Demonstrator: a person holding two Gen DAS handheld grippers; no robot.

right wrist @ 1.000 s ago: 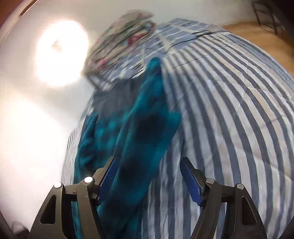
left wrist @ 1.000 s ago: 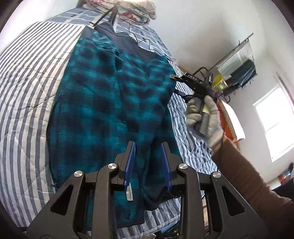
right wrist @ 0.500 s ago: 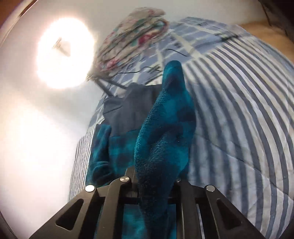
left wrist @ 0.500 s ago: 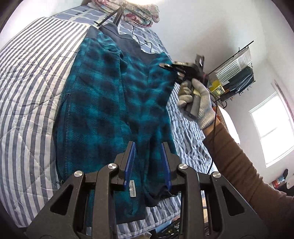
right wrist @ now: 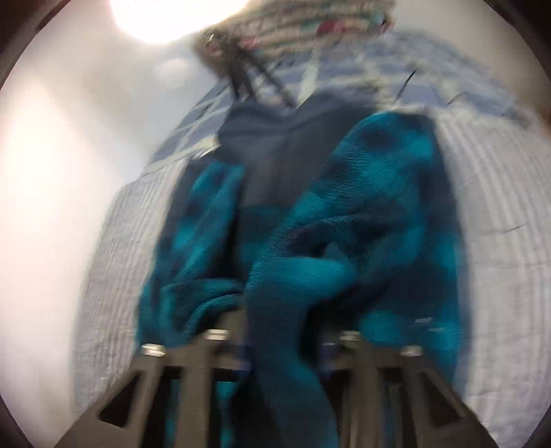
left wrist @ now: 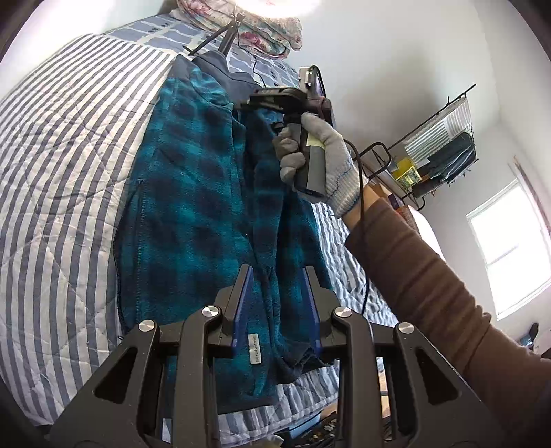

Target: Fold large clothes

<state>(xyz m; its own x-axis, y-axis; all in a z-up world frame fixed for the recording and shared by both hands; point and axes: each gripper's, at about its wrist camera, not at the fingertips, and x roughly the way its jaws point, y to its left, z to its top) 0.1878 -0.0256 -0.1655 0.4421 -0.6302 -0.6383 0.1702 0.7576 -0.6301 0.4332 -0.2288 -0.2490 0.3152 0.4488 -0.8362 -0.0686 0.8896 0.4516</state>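
Observation:
A teal and navy plaid fleece jacket lies lengthwise on the striped bed quilt, collar at the far end. My left gripper is open, hovering over the jacket's near hem with fabric between its fingers but not clamped. My right gripper shows in the left wrist view, held by a gloved hand near the shoulder. In the blurred right wrist view the right gripper is shut on a fold of the jacket's sleeve, lifted over the jacket body.
Folded floral bedding lies at the head of the bed, with a black tripod by the collar. A wire rack stands against the right wall near a window. The person's brown-sleeved arm crosses the right side.
My right gripper closed on the sleeve and has carried it up and leftward over the jacket body. My left gripper has stayed open at the hem.

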